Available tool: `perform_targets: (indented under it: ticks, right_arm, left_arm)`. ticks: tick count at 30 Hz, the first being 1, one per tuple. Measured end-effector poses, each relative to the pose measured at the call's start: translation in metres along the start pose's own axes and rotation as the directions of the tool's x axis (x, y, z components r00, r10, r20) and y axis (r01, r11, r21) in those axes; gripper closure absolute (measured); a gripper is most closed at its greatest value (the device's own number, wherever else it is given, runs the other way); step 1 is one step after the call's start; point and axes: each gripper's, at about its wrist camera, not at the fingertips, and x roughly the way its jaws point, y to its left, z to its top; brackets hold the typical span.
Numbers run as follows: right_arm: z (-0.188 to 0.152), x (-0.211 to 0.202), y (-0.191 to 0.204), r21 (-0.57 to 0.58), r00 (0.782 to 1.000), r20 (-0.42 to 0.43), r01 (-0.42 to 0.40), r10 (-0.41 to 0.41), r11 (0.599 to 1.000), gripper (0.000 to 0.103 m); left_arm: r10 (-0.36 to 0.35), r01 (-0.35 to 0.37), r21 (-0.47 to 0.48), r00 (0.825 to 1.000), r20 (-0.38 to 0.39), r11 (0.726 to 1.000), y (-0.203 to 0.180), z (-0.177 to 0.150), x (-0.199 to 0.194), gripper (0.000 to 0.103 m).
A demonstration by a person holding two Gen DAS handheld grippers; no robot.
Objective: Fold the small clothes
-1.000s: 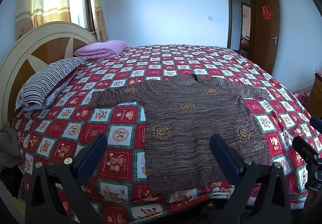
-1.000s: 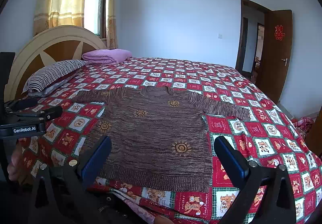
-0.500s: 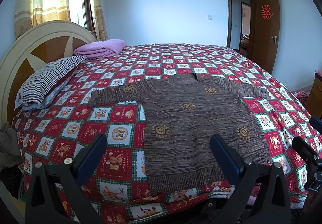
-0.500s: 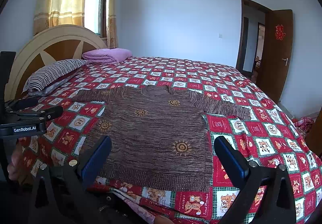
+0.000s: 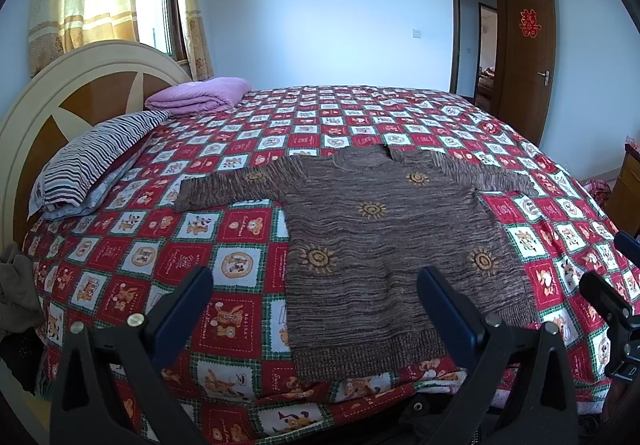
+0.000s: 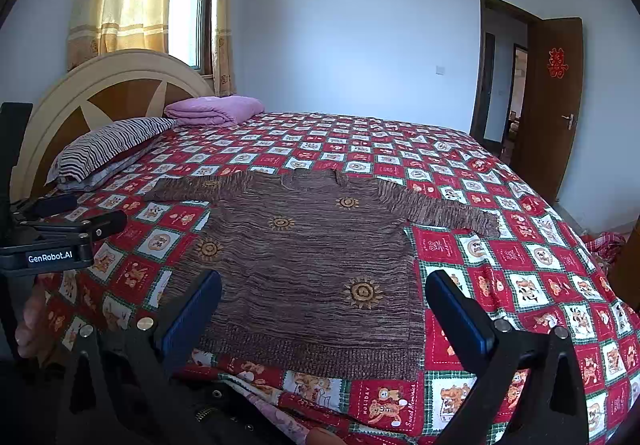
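A small brown knitted sweater (image 5: 384, 245) with orange sun motifs lies flat on the bed, both sleeves spread out sideways and its hem toward me. It also shows in the right wrist view (image 6: 308, 269). My left gripper (image 5: 316, 309) is open and empty, held above the near bed edge in front of the sweater's hem. My right gripper (image 6: 324, 313) is open and empty too, held just short of the hem. The left gripper's body (image 6: 52, 241) shows at the left edge of the right wrist view.
The bed has a red, white and green checked cover (image 5: 224, 229). A striped pillow (image 5: 92, 161) and a folded purple blanket (image 5: 200, 95) lie by the round headboard (image 5: 80, 85) at the left. An open brown door (image 5: 524, 65) stands at the far right.
Both grippers have drifted very slightly; the view has risen a little. The sweater has not moved and both grippers stay open.
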Motion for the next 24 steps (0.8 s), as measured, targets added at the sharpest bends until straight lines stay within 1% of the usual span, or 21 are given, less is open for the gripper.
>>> perform_targets:
  ticks: [7, 10, 12, 16, 17, 18, 21, 24]
  right_arm:
    - [-0.002, 0.002, 0.001, 0.003, 1.0, -0.003, -0.01, 0.01, 1.0, 0.001]
    - [-0.003, 0.006, -0.003, 0.009, 0.999, 0.004, -0.036, 0.036, 0.999, 0.001]
    - [-0.004, 0.013, -0.011, 0.029, 0.998, 0.004, -0.061, 0.061, 0.998, 0.001]
    - [-0.006, 0.039, -0.033, 0.091, 0.996, -0.044, -0.077, 0.081, 0.993, 0.001]
    - [-0.006, 0.047, -0.04, 0.105, 0.996, -0.054, -0.068, 0.074, 0.992, 0.001]
    - [-0.006, 0.056, -0.047, 0.121, 0.996, -0.065, -0.054, 0.062, 0.991, 0.001]
    - [-0.005, 0.076, -0.065, 0.154, 0.996, -0.083, -0.027, 0.04, 0.988, 0.001]
    - [-0.004, 0.101, -0.087, 0.197, 0.994, -0.11, 0.002, 0.02, 0.98, 0.003]
  left_arm:
    - [-0.001, 0.001, 0.0, 1.0, -0.002, 1.0, -0.001, -0.002, 0.001, 0.0]
    - [-0.01, 0.01, 0.0, 1.0, -0.019, 1.0, -0.005, -0.009, 0.005, 0.0]
    - [-0.012, 0.012, 0.005, 0.999, -0.032, 1.0, -0.008, -0.012, 0.01, 0.0]
    - [0.002, -0.001, 0.025, 0.999, -0.04, 1.0, -0.009, -0.011, 0.025, 0.0]
    - [0.002, -0.001, 0.028, 0.999, -0.047, 1.0, -0.01, -0.012, 0.03, 0.0]
    - [-0.007, 0.009, 0.029, 0.998, -0.061, 1.0, -0.004, -0.003, 0.038, 0.0]
    - [-0.011, 0.016, 0.043, 0.995, -0.098, 0.999, -0.001, 0.005, 0.059, 0.0]
    - [0.013, -0.005, 0.072, 0.994, -0.112, 0.997, 0.002, 0.015, 0.082, 0.0]
